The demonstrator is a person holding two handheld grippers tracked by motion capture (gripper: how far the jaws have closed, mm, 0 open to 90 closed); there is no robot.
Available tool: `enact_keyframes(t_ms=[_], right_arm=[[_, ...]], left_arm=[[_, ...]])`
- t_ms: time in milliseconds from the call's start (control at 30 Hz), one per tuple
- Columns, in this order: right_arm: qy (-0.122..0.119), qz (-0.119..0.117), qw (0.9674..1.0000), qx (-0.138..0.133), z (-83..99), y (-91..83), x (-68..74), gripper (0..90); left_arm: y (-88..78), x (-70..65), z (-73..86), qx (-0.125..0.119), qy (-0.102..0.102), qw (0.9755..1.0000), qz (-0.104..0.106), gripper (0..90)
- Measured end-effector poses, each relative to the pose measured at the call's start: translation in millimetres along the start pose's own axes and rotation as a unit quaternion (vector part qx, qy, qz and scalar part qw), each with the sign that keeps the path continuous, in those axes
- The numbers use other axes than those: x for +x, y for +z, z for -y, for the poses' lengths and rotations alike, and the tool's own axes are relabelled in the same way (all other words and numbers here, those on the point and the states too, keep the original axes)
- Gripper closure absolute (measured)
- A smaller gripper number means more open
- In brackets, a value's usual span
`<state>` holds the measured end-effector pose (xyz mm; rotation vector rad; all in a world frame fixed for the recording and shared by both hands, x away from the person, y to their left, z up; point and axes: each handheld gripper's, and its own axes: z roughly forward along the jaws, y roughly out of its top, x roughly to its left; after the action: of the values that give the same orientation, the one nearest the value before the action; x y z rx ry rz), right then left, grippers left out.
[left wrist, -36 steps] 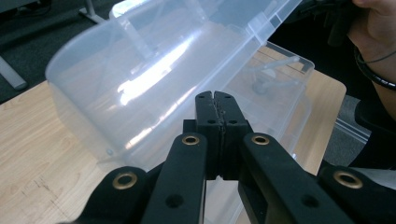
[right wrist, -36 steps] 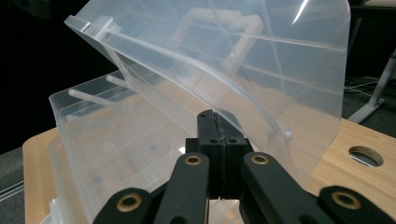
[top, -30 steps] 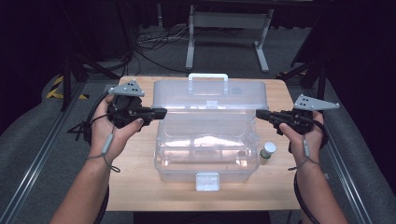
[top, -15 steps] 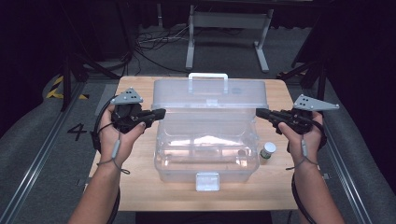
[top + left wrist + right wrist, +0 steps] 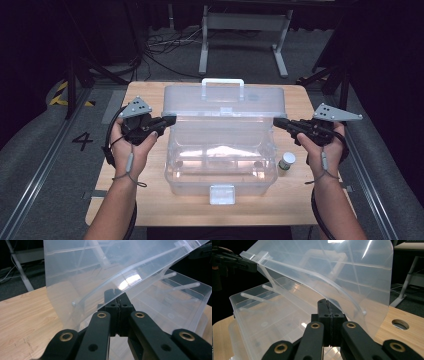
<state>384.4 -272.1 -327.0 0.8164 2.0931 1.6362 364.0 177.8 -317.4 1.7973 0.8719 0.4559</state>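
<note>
Clear box (image 5: pixel 222 145) (lid up) between tongs

A plastic storage box (image 5: pixel 220 170) sits mid-table (image 5: pixel 150 200), its front latch near the front edge, its raised lid (image 5: pixel 225 102) leaning toward the back edge. A small jar (image 5: pixel 286 161) stands just beside the box's right wall. The left gripper (image 5: pixel 169 120) and right gripper (image 5: pixel 278 121) flank the lid.

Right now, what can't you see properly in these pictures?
- Inside the clear box, high view: glare and cloudy plastic blur the compartments.
- Small jar, high view: too small to read.
- Left gripper tips, left gripper view: the raised lid edge covers them.
- Right gripper tips against the lid: contact unclear.
</note>
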Motion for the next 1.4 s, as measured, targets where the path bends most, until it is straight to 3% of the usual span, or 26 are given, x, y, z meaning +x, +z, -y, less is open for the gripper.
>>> enact_keyframes(t_ms=[100,367,467,600,900,1167,1233,1400], right_arm=[[-0.001,-0.003,1.0000,0.001,0.6,-0.8,0.4,90.0],[-0.009,0.000,0.9999,0.009,1.9,-8.5,1.9,90.0],[-0.021,-0.002,0.9994,0.029,2.2,-11.2,3.6,90.0],[-0.052,0.023,0.9961,0.068,6.8,-24.5,7.1,87.3],[-0.014,0.075,0.9938,0.080,19.4,-59.8,-12.1,79.3],[0.001,0.088,0.9883,0.125,27.1,-58.9,-21.2,70.4],[0.001,0.092,0.9849,0.147,28.7,-57.0,-22.7,69.5],[0.001,0.104,0.9817,0.159,31.3,-56.9,-24.5,67.8]], left_arm=[[1.7,-0.6,0.3,0.002,0.005,0.9999,-0.014,89.5],[2.1,-0.6,-0.3,0.004,0.005,0.9999,-0.014,89.5],[1.3,-1.0,-0.9,0.009,0.011,0.9998,-0.016,89.4],[-1.9,0.3,-1.6,0.015,0.010,0.9998,-0.009,89.4],[-0.1,3.8,-2.4,0.024,0.009,0.9997,0.000,89.4],[1.7,4.2,-3.1,0.031,0.012,0.9994,0.003,89.4],[1.7,4.4,-3.1,0.031,0.012,0.9995,0.003,89.4],[2.7,4.4,-4.0,0.032,0.014,0.9994,0.002,89.3]])
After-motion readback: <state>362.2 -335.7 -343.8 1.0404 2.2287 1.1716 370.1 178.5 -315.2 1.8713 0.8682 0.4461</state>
